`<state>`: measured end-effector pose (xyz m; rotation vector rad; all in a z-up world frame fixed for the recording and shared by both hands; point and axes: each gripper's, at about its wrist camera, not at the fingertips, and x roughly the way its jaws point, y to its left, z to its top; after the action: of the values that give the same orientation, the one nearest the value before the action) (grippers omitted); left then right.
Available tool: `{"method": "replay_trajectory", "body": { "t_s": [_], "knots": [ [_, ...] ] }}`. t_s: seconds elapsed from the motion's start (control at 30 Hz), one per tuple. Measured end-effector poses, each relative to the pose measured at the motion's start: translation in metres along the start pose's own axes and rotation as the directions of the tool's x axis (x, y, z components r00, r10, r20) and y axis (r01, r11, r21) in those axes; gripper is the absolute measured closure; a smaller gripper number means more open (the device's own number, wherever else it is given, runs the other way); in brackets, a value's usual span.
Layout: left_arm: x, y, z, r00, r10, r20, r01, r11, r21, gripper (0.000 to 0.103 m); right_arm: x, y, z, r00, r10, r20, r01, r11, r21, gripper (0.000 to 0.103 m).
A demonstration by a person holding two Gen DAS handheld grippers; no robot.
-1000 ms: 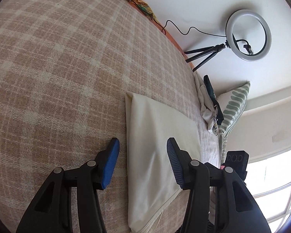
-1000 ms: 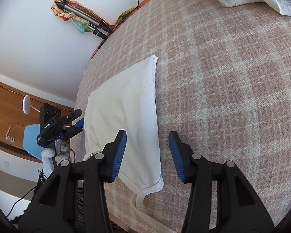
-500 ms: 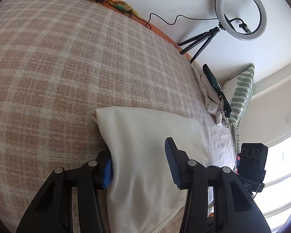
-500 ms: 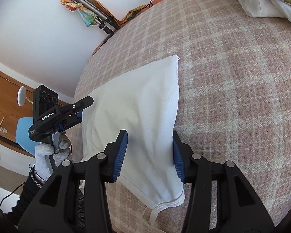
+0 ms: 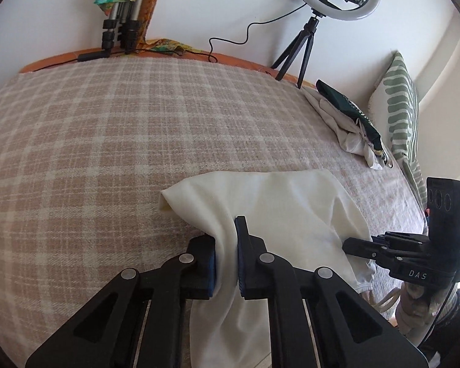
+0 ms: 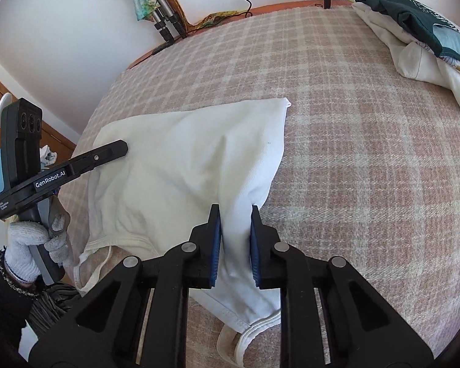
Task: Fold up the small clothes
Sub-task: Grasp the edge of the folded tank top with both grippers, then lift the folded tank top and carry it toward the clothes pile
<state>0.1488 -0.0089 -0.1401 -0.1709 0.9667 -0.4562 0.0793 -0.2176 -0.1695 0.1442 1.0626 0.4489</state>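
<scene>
since the earlier frames we find both sets of jaws closing from wide apart, the left gripper (image 5: 225,259) and right gripper (image 6: 235,245) each pinching the cream garment (image 6: 181,165) near opposite sides on the plaid bedspread (image 5: 107,128), apparently to lift it evenly for folding.
</scene>
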Motion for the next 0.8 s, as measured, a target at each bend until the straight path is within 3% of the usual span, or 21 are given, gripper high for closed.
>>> {"method": "replay_trajectory", "body": {
  "t_s": [0.17, 0.53, 0.8],
  "knots": [
    [-0.011, -0.016, -0.002, 0.998, 0.031, 0.049, -0.035, 0.996, 0.079, 0.096, -0.005, 0.020, -0.002, 0.994, -0.098, 0.044, 0.102, 0.990, -0.097, 0.088],
    [-0.030, -0.027, 0.001, 0.994, 0.018, 0.107, -0.029, 0.994, 0.101, 0.097, -0.034, 0.036, -0.008, 0.973, -0.171, 0.156, 0.201, 0.958, -0.202, 0.090],
    [-0.036, -0.051, 0.014, 0.988, -0.013, 0.155, -0.008, 0.991, 0.134, 0.097, -0.063, 0.034, -0.010, 0.953, -0.194, 0.232, 0.244, 0.947, -0.209, 0.090]
  ]
}}
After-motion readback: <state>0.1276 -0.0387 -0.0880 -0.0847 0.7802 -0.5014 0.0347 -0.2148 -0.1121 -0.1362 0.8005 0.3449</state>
